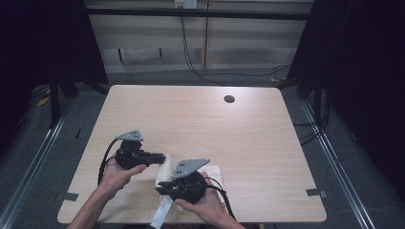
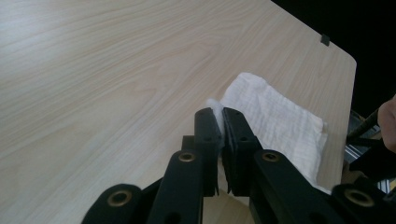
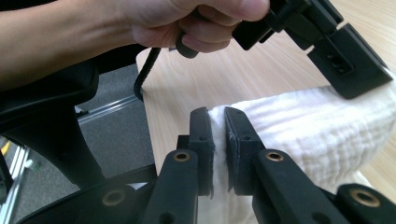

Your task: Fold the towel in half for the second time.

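There is one white quilted cloth [image 1: 165,168], one light wooden table [image 1: 200,119], two black two-jaw grippers and two hands.

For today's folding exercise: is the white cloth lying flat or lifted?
Partly lifted: the white cloth hangs between both hand-held grippers, its edge pinched.

In the high view, most of the white cloth [image 1: 215,172] was hidden beneath the right gripper [image 1: 161,186] and its hand [image 1: 206,202]. Below that gripper, the cloth's hanging end was cut off by the picture's bottom edge.
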`<control>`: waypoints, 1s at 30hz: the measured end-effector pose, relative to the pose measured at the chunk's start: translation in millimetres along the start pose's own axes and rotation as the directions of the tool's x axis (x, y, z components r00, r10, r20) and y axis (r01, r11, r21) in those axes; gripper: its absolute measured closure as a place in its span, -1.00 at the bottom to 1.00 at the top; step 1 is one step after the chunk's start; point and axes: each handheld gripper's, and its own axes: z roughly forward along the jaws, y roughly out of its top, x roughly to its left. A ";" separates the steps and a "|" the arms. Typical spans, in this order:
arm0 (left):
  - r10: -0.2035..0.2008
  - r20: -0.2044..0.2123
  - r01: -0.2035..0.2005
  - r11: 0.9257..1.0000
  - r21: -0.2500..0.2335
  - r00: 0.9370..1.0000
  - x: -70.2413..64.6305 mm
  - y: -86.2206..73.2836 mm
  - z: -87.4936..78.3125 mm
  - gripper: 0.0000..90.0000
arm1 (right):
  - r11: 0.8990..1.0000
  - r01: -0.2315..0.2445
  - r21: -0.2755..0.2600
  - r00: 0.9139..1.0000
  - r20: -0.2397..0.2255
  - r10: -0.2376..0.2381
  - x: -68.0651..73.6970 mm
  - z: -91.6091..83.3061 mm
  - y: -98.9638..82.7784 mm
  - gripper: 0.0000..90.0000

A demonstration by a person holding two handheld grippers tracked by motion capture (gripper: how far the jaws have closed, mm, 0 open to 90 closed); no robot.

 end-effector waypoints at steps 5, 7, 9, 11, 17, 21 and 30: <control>0.009 0.021 -0.010 1.000 0.030 1.000 -7.0 9.7 24.3 0.89 | 1.000 -0.028 0.001 0.999 0.036 0.028 -5.8 -16.1 -12.2 0.83; 0.029 0.021 -0.029 0.998 0.048 0.999 -11.3 12.5 33.4 0.89 | 0.999 -0.039 -0.009 0.998 0.047 0.039 -7.7 -24.0 -18.4 0.83; 0.029 0.026 -0.031 0.998 0.060 0.999 -13.7 14.1 40.7 0.89 | 0.999 -0.049 -0.019 0.997 0.055 0.050 -8.8 -29.5 -23.1 0.83; 0.029 0.029 -0.031 0.997 0.067 0.999 -16.4 15.4 48.5 0.88 | 0.998 -0.059 -0.028 0.996 0.070 0.061 -9.9 -35.4 -28.8 0.83; 0.026 0.053 -0.031 0.995 0.095 0.998 -22.2 17.1 74.8 0.88 | 0.997 -0.082 -0.009 0.991 0.106 0.083 -12.1 -43.0 -45.3 0.83; 0.040 0.078 -0.050 0.990 0.131 0.996 -30.8 17.9 94.1 0.86 | 0.995 -0.100 0.018 0.988 0.120 0.097 -12.1 -50.8 -56.7 0.82; -0.013 0.066 0.003 0.990 0.143 0.998 -29.7 15.4 134.3 0.78 | 0.987 -0.148 0.066 0.972 0.194 0.133 -28.2 -64.6 -89.4 0.77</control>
